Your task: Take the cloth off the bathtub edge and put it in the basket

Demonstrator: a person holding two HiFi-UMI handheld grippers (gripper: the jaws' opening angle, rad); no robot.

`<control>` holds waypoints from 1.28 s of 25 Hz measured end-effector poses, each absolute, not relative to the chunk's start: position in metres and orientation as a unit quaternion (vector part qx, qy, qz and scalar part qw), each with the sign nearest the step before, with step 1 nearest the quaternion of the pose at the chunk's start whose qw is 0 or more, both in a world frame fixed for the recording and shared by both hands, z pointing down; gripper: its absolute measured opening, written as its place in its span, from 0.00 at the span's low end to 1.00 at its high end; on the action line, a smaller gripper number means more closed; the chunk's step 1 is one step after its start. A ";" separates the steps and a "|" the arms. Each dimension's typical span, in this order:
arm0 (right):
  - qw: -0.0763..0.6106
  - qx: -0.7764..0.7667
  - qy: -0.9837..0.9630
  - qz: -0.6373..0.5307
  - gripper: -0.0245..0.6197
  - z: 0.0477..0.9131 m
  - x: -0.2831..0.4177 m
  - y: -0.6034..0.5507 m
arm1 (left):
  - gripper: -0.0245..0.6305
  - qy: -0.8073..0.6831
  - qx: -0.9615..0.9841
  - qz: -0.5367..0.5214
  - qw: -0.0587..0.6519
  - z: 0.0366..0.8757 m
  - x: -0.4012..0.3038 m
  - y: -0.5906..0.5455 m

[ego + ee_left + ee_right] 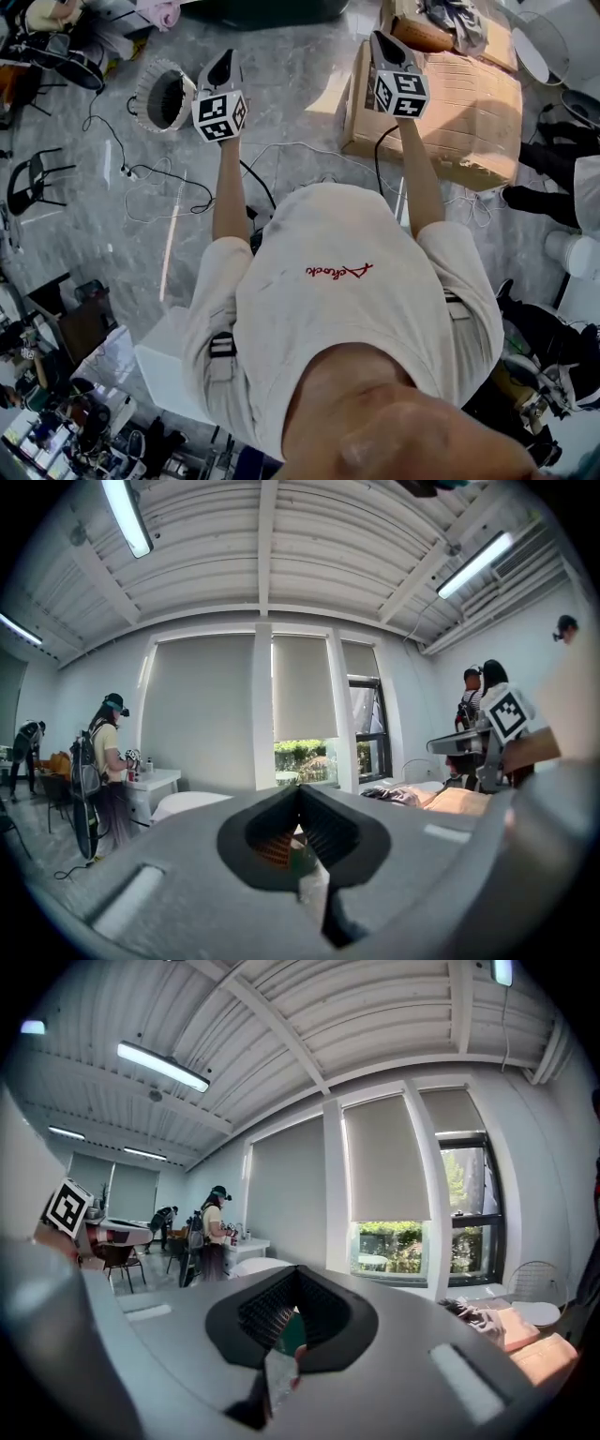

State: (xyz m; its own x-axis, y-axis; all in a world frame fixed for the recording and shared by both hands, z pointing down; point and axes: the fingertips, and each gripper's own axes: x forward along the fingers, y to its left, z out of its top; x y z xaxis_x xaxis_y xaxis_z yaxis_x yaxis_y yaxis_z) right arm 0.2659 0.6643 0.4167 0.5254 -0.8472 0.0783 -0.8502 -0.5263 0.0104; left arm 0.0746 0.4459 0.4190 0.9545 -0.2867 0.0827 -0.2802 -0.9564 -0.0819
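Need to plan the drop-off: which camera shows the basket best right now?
The head view. It looks down on the basket, which sits mouth up on the floor, seen just left of the left gripper. Both gripper views aim across the room at windows and ceiling and show no basket.

Bright workroom with a grey marble floor (291, 56)
A white ribbed ceiling (272, 555) carries tube lights (127, 517). Blinds (202, 714) half cover tall windows (305, 759) showing greenery. Cables (155, 178) trail across the floor between a black chair (28, 173) and a cardboard box (469, 112).
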 end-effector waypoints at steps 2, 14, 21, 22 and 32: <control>0.029 0.855 -0.516 0.032 0.05 0.419 0.255 0.636 | 0.04 0.170 -0.984 -0.051 0.032 0.421 0.054 0.435; 0.051 0.711 -0.701 0.030 0.05 0.419 0.120 0.476 | 0.04 0.362 -0.929 -0.078 0.018 0.419 -0.134 0.379; 0.061 0.642 -0.764 0.026 0.05 0.425 0.045 0.428 | 0.04 0.434 -0.897 -0.081 0.011 0.420 -0.205 0.375; 0.063 0.633 -0.771 0.025 0.05 0.426 0.034 0.423 | 0.04 0.441 -0.894 -0.080 0.010 0.420 -0.212 0.375; 0.068 0.560 -0.826 0.003 0.05 0.416 -0.067 0.364 | 0.04 0.512 -0.857 -0.049 -0.005 0.412 -0.296 0.352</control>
State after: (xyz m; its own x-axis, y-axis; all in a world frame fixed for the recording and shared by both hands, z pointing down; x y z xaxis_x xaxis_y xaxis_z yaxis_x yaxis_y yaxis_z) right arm -0.0672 0.3644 0.4160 -0.3630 -0.9245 0.1168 -0.9254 0.3723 0.0709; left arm -0.2956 0.3521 0.4116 0.4702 -0.8780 0.0895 -0.8790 -0.4750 -0.0419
